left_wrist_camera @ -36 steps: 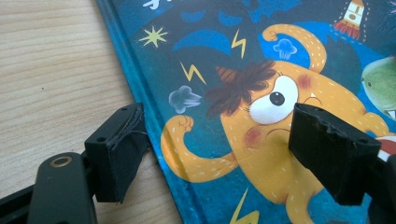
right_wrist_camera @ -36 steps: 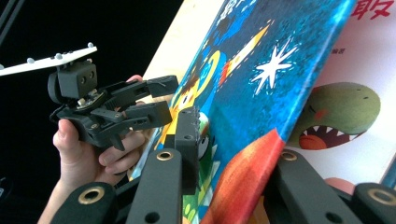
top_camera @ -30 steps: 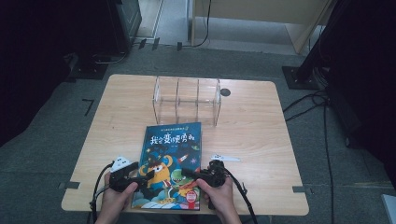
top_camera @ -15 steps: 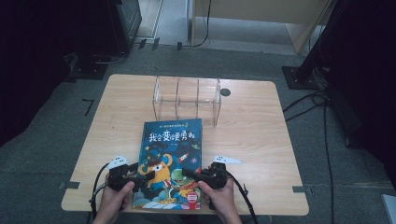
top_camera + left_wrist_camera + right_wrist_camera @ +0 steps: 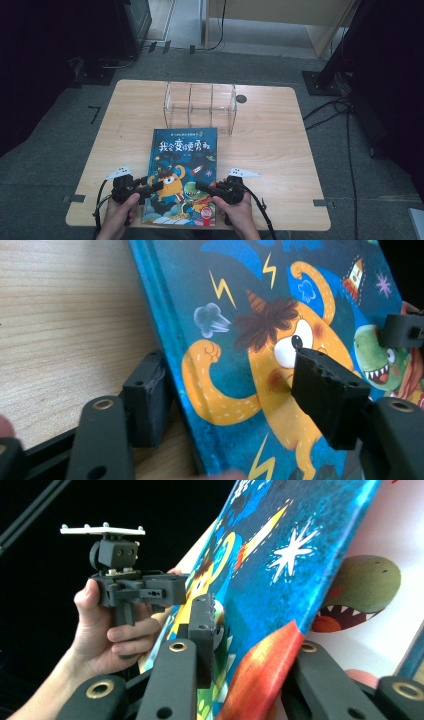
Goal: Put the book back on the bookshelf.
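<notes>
A children's book (image 5: 182, 170) with a blue monster cover lies on the wooden table (image 5: 270, 145), its near end at the front edge. My left gripper (image 5: 152, 186) is at the book's left edge. In the left gripper view the spine edge of the book (image 5: 240, 330) runs between the jaws of this gripper (image 5: 230, 365), which have just been closing. One jaw is beside the spine, the other over the cover, and no pad presses. My right gripper (image 5: 202, 186) is shut on the front cover (image 5: 280, 565), which is lifted off a white inner page (image 5: 370, 590).
A clear acrylic divider rack (image 5: 200, 104) stands just beyond the book's far edge. A small dark disc (image 5: 241, 98) lies to its right. Bare wood flanks the book on both sides. Cables trail off the front edge by the person's hands (image 5: 117, 217).
The left gripper has shifted very slightly to the left beside the book. The book and the right gripper sit where they were.
</notes>
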{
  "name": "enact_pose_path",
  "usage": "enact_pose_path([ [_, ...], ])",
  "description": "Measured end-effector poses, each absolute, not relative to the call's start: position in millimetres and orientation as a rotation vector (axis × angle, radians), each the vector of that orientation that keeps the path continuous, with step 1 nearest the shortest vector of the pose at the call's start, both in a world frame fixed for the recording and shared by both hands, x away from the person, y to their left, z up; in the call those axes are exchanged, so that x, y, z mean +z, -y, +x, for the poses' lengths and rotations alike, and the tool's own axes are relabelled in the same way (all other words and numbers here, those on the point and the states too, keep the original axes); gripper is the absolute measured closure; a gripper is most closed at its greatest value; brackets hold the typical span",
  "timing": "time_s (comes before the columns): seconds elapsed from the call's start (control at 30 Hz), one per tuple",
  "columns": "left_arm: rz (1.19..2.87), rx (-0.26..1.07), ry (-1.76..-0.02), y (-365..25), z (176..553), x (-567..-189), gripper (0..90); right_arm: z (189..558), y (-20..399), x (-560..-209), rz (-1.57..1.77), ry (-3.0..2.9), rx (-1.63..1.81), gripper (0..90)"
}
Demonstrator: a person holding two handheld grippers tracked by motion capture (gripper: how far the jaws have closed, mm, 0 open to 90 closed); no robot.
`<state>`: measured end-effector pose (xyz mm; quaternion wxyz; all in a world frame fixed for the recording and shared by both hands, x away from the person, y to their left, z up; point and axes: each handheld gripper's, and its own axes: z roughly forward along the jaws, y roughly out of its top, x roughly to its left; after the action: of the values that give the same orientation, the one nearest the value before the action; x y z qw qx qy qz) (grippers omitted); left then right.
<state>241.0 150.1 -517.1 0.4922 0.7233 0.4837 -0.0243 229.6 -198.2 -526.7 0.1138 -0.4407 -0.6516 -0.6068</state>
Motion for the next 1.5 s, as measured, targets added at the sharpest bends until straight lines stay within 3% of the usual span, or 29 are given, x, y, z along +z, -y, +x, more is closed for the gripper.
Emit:
enact_pose_path([
  [0.1, 1.743, -0.086, -1.146, -151.8, 241.0, -517.1, 44.1, 229.9, 199.7, -526.8, -1.307, 1.935, -1.753, 70.3],
  [0.2, 1.743, -0.108, -1.142, -151.6, 242.3, -518.0, 45.8, 230.2, 201.5, -527.5, -1.328, 1.931, -1.733, 69.2],
  [0.43, 1.672, -0.180, -1.112, -158.9, 243.4, -518.5, 54.2, 231.5, 202.7, -528.9, -1.442, 1.924, -1.717, 54.9],
  [0.8, 1.638, -0.231, -1.143, -162.2, 246.3, -520.1, 57.9, 231.1, 198.2, -532.0, -1.533, 2.008, -1.700, 43.8],
  [1.03, 1.570, -0.308, -1.122, -169.3, 248.8, -523.0, 65.3, 231.5, 200.6, -532.6, -1.534, 1.973, -1.693, 43.2],
  [1.3, 1.552, -0.319, -1.104, -170.5, 248.5, -522.2, 67.4, 234.0, 203.7, -532.6, -1.528, 1.928, -1.675, 42.9],
  [1.5, 1.568, -0.278, -1.104, -171.1, 247.8, -520.8, 68.6, 237.4, 224.5, -532.8, -1.695, 1.886, -1.617, 51.5],
])
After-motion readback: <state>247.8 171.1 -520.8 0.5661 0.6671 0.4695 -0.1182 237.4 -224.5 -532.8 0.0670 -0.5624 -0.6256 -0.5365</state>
